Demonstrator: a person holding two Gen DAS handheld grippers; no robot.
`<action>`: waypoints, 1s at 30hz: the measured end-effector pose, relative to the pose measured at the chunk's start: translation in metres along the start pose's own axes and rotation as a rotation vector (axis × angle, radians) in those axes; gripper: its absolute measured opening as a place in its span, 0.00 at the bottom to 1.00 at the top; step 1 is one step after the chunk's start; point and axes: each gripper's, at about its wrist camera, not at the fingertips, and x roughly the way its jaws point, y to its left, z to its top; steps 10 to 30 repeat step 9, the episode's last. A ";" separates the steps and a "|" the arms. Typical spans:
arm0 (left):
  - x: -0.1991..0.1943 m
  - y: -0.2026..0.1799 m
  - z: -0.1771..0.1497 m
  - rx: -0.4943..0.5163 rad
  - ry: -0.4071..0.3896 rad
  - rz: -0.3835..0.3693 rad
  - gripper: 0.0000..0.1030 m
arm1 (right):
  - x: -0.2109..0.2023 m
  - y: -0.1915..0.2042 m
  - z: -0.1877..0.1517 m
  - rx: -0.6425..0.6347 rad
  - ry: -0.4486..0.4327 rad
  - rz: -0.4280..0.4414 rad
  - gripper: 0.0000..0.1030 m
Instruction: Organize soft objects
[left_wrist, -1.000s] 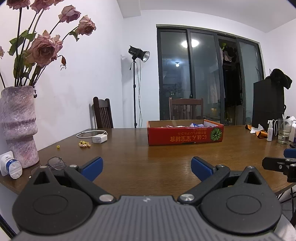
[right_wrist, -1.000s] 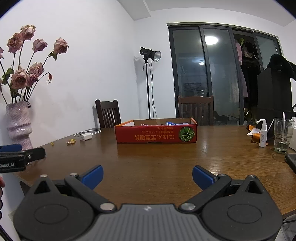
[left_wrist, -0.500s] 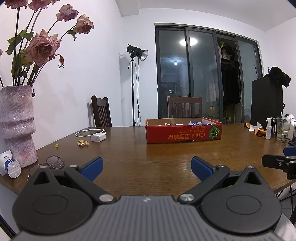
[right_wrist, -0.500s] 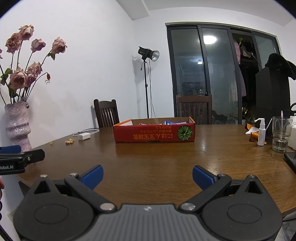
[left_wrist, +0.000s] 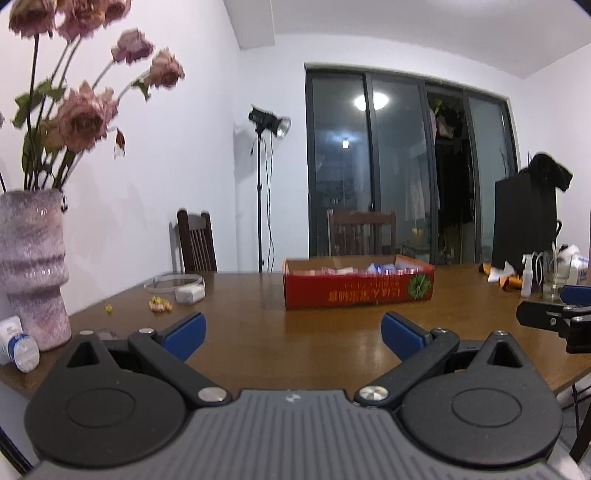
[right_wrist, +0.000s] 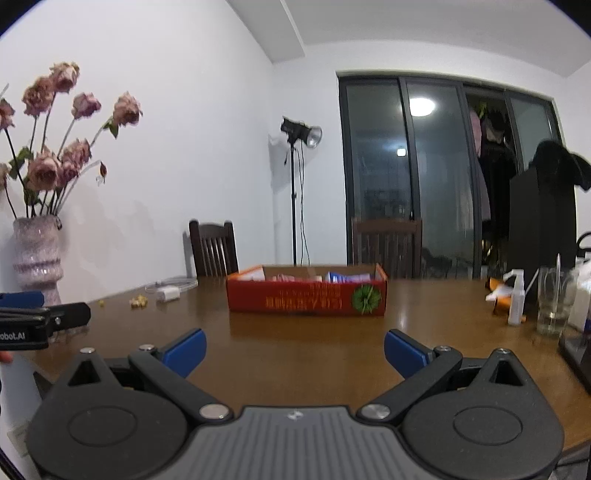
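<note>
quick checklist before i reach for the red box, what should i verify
1. Left gripper open and empty: ok.
2. Right gripper open and empty: ok.
3. Red cardboard box upright on the wooden table, open top facing up: ok.
4. Bare table between both grippers and the box: ok.
5. Drinking glass and spray bottle stand apart from the box, off to the right: ok.
6. Which packets in the box are soft, and how they lie: cannot tell, the near wall hides most of them.
</note>
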 end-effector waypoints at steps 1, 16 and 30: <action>-0.001 0.001 0.002 -0.001 -0.008 0.001 1.00 | -0.002 0.000 0.002 -0.001 -0.011 0.000 1.00; 0.001 -0.003 0.001 0.002 0.006 -0.004 1.00 | -0.003 -0.004 0.002 0.008 0.005 -0.015 1.00; 0.001 -0.003 0.001 0.002 0.006 -0.004 1.00 | -0.003 -0.004 0.002 0.008 0.005 -0.015 1.00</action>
